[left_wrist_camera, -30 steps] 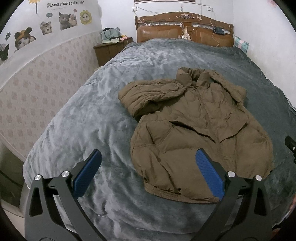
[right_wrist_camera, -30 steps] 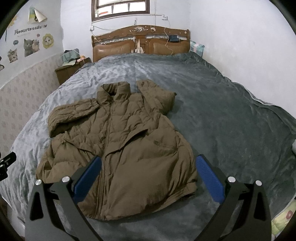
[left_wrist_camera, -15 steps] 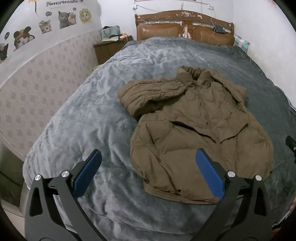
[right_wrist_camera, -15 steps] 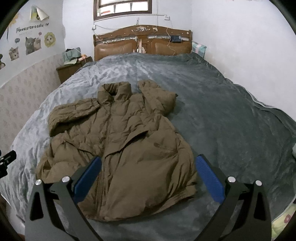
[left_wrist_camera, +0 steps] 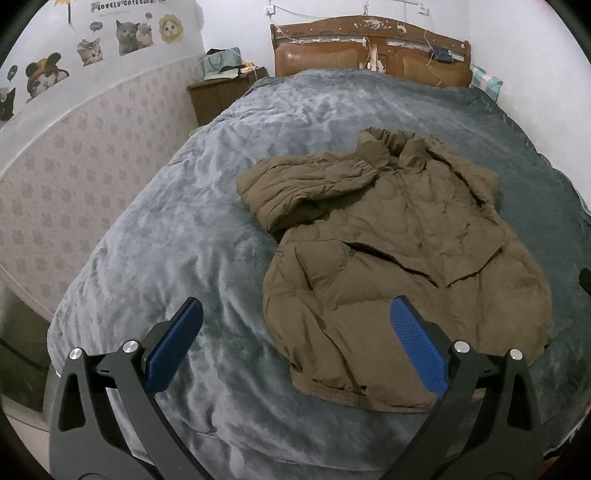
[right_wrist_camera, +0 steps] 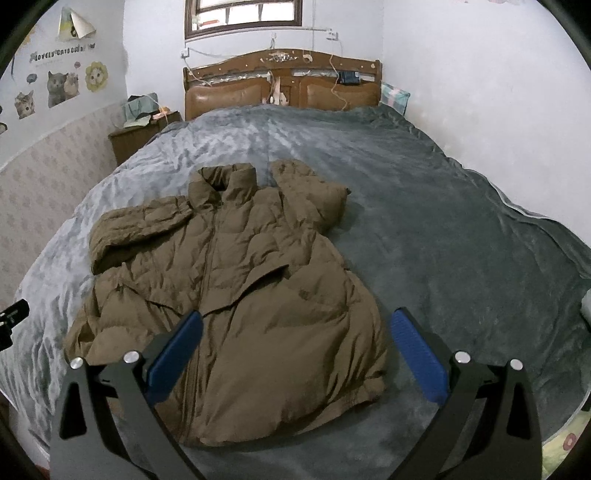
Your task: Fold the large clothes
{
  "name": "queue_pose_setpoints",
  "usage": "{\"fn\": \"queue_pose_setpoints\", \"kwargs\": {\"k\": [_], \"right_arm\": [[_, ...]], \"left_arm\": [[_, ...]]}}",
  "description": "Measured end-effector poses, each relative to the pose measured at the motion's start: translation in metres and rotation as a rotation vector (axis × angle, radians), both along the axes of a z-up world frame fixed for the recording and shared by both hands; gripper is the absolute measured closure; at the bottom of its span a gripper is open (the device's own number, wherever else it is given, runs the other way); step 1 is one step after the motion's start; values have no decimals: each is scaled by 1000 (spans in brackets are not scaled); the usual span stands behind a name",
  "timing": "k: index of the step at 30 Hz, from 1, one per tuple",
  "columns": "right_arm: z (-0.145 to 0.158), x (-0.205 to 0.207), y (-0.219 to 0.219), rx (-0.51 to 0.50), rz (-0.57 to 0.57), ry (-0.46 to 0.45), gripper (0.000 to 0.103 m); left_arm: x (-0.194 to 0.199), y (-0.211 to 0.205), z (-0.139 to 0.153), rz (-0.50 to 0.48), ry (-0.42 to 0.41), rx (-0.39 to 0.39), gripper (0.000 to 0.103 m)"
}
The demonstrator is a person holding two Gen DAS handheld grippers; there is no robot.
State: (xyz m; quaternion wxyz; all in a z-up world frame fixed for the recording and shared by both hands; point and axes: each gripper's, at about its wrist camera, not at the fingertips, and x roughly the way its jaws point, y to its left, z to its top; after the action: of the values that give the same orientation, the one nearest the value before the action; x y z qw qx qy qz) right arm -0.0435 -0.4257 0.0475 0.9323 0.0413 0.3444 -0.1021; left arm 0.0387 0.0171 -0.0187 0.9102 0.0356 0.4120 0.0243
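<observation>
jacket [left_wrist_camera: 399,258] unmoved, left gripper [left_wrist_camera: 295,343] and right gripper [right_wrist_camera: 295,347] still spread

Both wrist cams sit above the foot of the bed [left_wrist_camera: 184,229], facing the headboard [right_wrist_camera: 282,86]. Left views from bed's left, right from right. Shared: brown jacket [left_wrist_camera: 399,258] [right_wrist_camera: 236,284], blanket, headboard, nightstand [left_wrist_camera: 221,92]. Neither close.

Both cameras are drifting slightly. In the left wrist view the brown jacket [left_wrist_camera: 399,258] is sitting a little lower in frame and the headboard [left_wrist_camera: 369,48] is rising toward the top edge. In the right wrist view the jacket [right_wrist_camera: 236,295] is sliding lower; more of the window [right_wrist_camera: 243,16] is showing.
</observation>
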Motion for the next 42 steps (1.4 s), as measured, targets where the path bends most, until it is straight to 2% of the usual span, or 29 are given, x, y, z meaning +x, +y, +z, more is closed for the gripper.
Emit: {"fn": "queue_pose_setpoints", "kwargs": {"k": [14,18,21,25,29,35,38,42], "right_arm": [[1,10,-3,-24,22,-10,1],[1,9,-4,0,30,-31,1],[-3,11,-14,57,59,-57,1],[-14,19,-27,85,76,-18,1],[-22,17,-36,7,42,-36,1],[-46,22,-59,64,10,4,1],[-59,23,-66,55,-25,28,1],[-77,24,-74,44,-18,70,1]], "left_arm": [[11,5,-7,-6,16,-8,3],[13,9,-8,-12,12,-8,3],[16,18,-10,-3,2,-2,3],[23,33,-18,7,8,-20,3],[33,44,-36,-12,32,-34,3],[44,45,-75,-52,66,-103,3],[48,40,-98,-48,94,-102,3],[51,36,-116,-43,114,-99,3]]}}
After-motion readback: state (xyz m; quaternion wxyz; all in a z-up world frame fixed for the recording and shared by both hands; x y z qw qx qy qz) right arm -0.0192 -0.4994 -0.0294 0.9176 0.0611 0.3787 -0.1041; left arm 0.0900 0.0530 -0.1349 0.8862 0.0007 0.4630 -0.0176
